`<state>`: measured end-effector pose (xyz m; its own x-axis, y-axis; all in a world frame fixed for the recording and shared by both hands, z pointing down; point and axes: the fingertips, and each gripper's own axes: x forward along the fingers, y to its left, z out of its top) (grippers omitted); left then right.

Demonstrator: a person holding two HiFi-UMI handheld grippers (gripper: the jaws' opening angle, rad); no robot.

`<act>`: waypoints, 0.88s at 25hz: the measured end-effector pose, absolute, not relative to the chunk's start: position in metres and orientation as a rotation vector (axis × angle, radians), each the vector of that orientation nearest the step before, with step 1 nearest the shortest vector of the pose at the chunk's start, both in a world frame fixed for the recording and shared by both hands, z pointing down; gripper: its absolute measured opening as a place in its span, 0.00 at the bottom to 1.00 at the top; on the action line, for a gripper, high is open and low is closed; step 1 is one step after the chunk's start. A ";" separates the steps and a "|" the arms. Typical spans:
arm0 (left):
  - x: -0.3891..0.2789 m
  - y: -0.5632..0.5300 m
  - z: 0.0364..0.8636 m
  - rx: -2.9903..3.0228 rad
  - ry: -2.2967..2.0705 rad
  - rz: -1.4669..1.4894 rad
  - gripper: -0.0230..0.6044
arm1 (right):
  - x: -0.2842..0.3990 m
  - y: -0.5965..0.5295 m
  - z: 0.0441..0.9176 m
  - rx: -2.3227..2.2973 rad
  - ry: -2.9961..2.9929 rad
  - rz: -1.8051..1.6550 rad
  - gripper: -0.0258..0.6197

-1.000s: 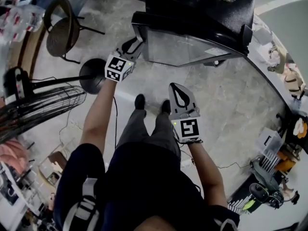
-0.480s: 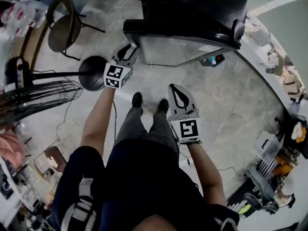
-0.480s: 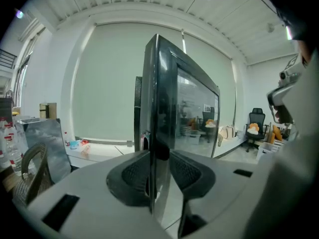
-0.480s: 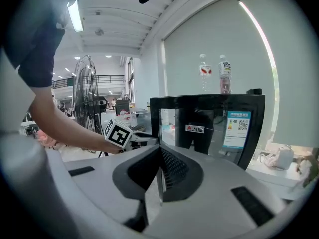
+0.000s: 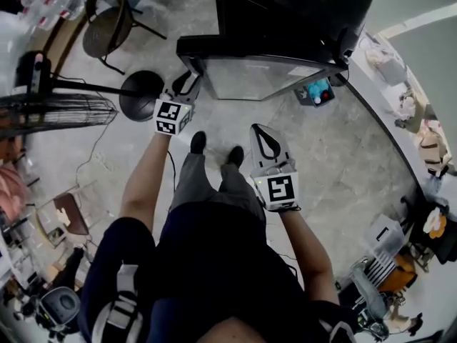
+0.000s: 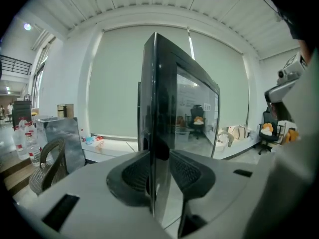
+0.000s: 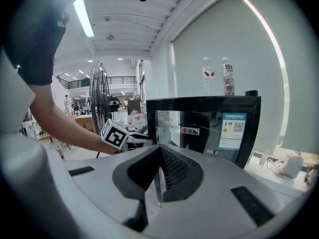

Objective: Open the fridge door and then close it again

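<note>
1. The fridge (image 5: 285, 9), a small black cabinet, stands at the top centre of the head view, with the person's two shoes on the stone floor (image 5: 343, 156) just below it.
2. Its glass door (image 5: 257, 73) runs across the frame under the cabinet. The door's left end reaches out past the cabinet's left side.
3. The left gripper (image 5: 187, 84) meets that left end of the door, its marker cube just below and the person's bare forearm trailing down the frame.
4. In the left gripper view, the door (image 6: 184, 108) is seen edge-on in the middle. The left gripper (image 6: 159, 171) has its jaws narrowly apart with the door's edge clamped between the ribbed pads (image 6: 135, 176).
5. The right gripper (image 5: 268, 145) sits right of centre in the head view, over bare floor and apart from the door.
6. In the right gripper view, the right gripper (image 7: 158, 183) has its jaws pressed together with nothing between them.
7. Beyond those jaws the fridge (image 7: 209, 133) fills the centre of that view, with stickers on its glass. Two bottles (image 7: 228, 76) stand upright on its top.
8. A standing fan (image 5: 50, 109) occupies the left edge of the head view, and a chair (image 5: 107, 27) sits in the upper left.
</note>
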<state>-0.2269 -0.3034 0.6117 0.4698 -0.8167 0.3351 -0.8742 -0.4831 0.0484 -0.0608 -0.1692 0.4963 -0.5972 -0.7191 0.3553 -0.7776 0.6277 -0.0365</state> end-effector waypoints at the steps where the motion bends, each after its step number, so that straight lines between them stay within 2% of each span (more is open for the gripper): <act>1: -0.226 -0.297 0.611 2.492 -1.478 0.396 0.25 | -0.058 -0.166 0.497 1.188 -2.550 0.270 0.07; 9: -0.228 -0.257 0.609 2.433 -1.543 0.383 0.24 | -0.052 -0.145 0.498 1.146 -2.538 0.277 0.07; 22: -0.222 -0.199 0.605 2.455 -1.560 0.352 0.20 | -0.072 -0.092 0.495 1.349 -2.419 0.268 0.07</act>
<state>-0.2220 -0.1995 0.6046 0.4106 -0.8572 0.3107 -0.9076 -0.4170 0.0489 -0.0722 -0.0919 0.4947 -0.4812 -0.7820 0.3961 -0.8498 0.5271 0.0081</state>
